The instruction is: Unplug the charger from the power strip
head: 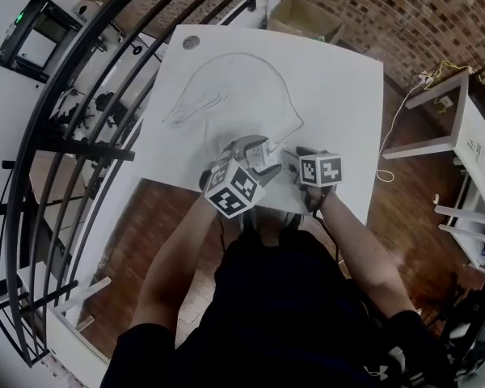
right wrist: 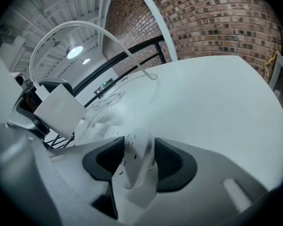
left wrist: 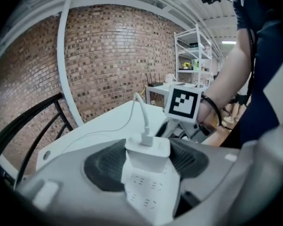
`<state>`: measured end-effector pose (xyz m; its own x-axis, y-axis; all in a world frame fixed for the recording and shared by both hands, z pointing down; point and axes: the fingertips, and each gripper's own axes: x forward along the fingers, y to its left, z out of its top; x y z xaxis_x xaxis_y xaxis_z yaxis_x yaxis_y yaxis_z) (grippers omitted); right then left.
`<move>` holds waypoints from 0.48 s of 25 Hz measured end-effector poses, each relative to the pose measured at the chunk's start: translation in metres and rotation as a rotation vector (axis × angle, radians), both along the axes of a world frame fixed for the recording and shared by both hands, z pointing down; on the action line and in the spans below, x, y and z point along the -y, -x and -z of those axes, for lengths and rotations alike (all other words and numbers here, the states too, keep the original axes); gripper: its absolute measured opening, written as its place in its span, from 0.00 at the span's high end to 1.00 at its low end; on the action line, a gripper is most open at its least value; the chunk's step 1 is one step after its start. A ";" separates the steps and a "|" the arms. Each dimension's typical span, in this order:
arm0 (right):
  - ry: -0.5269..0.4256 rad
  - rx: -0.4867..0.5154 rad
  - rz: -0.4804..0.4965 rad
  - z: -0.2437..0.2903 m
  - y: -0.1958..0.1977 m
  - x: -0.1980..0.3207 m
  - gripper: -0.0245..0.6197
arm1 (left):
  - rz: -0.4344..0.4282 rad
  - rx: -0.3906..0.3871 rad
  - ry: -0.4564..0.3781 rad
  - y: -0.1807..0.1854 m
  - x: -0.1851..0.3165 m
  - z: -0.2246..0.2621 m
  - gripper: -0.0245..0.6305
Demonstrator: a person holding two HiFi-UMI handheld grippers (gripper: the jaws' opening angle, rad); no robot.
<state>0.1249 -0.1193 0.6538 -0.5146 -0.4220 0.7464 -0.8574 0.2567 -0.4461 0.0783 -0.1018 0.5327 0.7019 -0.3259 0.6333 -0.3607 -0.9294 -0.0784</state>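
Cable (right wrist: 85, 27) drag is your risk: your left gripper (left wrist: 147, 163) is clamped on the charger (right wrist: 60, 109), up at 10 o'clock and clear of the power strip (right wrist: 132, 173), which your right gripper (right wrist: 137, 160) seems to pinch only by its end, so a tug could twist it loose.

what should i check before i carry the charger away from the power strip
1. Left gripper grips the charger: ok, a pad sits on each side of it.
2. Right gripper holds the power strip: ok, its end sits between the pads.
3. Charger free of the strip: ok, the right gripper view shows it held apart from it.
4. Cable slack: ok, it arcs loosely from the charger down to the table.
5. Prongs fully out and straight: cannot tell, they are hidden.
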 end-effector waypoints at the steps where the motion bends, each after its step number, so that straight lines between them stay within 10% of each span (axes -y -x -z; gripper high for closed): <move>1: -0.001 0.000 0.001 0.000 0.000 0.000 0.64 | 0.016 -0.001 0.006 0.005 0.000 -0.001 0.53; 12: -0.002 -0.022 0.011 -0.001 -0.002 0.000 0.64 | 0.216 -0.092 0.064 0.067 0.004 0.007 0.53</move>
